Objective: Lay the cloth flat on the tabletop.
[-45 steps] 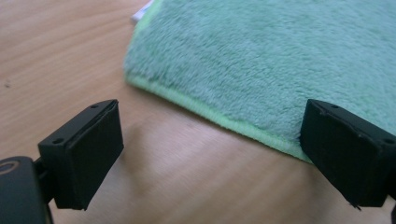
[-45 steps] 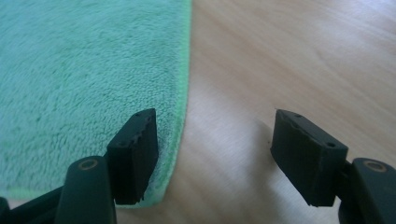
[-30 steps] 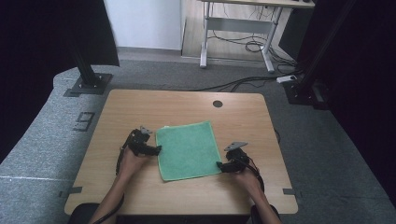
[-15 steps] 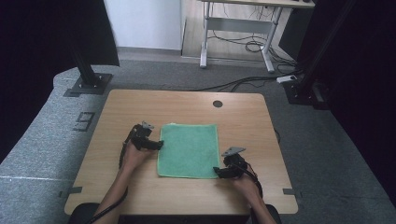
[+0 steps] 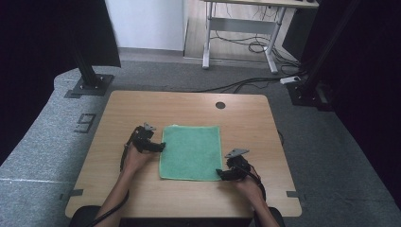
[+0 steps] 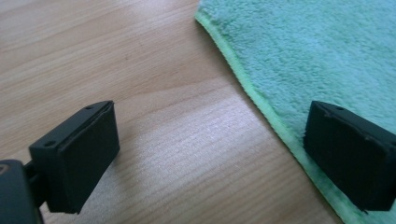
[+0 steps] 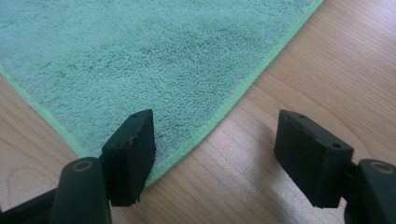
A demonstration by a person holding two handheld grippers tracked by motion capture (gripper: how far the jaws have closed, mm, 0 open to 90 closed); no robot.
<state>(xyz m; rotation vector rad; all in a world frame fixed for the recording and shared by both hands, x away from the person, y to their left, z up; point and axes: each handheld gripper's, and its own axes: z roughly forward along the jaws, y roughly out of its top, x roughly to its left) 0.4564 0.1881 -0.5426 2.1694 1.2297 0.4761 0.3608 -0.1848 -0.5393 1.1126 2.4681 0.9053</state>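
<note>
High view: green towel [image 5: 191,152] lies flat mid-bench [image 5: 142,104], a bit toward the near edge. My left gripper [image 5: 158,147] sits at its left edge, my right gripper [image 5: 221,174] at its near right corner.

Left gripper view: fingers [image 6: 77,156] released, straddling the towel's hem, nothing pinched.

Right gripper view: fingers [image 7: 130,156] spread, one over the towel corner, the other over bare wood, grasping nothing.
</note>
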